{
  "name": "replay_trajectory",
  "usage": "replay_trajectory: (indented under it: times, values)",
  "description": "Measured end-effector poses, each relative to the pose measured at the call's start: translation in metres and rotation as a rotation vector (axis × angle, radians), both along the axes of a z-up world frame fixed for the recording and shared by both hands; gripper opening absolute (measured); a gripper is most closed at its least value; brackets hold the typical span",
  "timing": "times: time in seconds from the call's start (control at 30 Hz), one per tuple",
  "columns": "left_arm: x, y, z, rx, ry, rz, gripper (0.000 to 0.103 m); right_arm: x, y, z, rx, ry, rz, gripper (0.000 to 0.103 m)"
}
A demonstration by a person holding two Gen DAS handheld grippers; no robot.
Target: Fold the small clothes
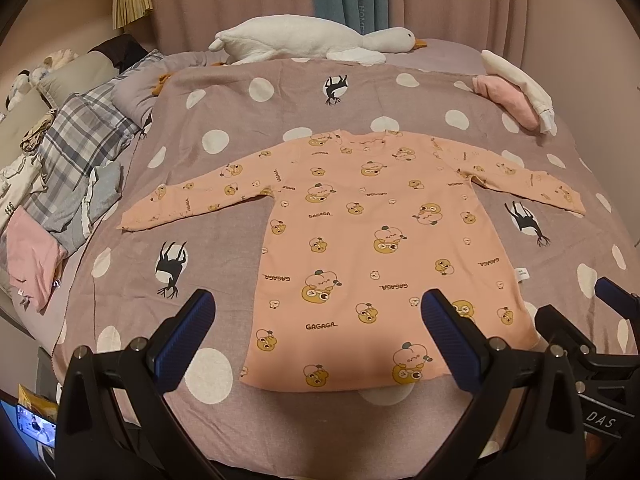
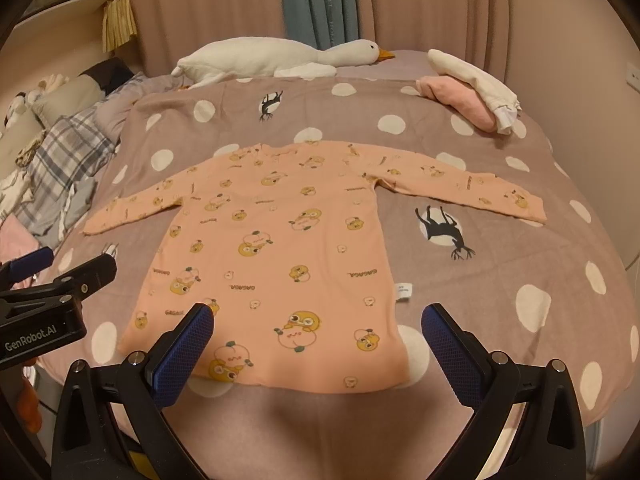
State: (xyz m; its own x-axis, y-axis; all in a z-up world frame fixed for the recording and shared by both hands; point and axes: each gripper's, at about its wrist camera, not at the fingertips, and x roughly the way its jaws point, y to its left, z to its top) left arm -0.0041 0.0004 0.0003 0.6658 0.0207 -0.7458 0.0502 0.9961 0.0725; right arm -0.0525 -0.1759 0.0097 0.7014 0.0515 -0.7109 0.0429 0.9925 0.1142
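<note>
A small peach long-sleeved shirt (image 1: 360,240) (image 2: 280,248) printed with cartoon ducks lies flat on the spotted mauve bedspread (image 1: 360,92) (image 2: 500,260), neck away from me, both sleeves spread out sideways. My left gripper (image 1: 316,304) hovers open over the hem's left half, nothing between its blue pads. My right gripper (image 2: 318,316) hovers open over the hem's right half, also empty. The right gripper's body (image 1: 600,340) shows at the right edge of the left wrist view. The left gripper's body (image 2: 52,300) shows at the left edge of the right wrist view.
A white goose plush (image 1: 312,40) (image 2: 280,56) lies along the far edge of the bed. Folded pink and white clothes (image 1: 516,92) (image 2: 472,88) sit at the far right. A plaid blanket and a heap of loose garments (image 1: 72,160) (image 2: 52,168) crowd the left side.
</note>
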Motion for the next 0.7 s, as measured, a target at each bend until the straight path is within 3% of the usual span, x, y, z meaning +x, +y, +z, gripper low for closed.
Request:
replay_trajectory:
  times: [0.7]
  values:
    - [-0.0003, -0.0005, -0.0001, 0.005, -0.004, 0.0, 0.103, -0.0012, 0.0003, 0.0003, 0.002, 0.005, 0.001, 0.103]
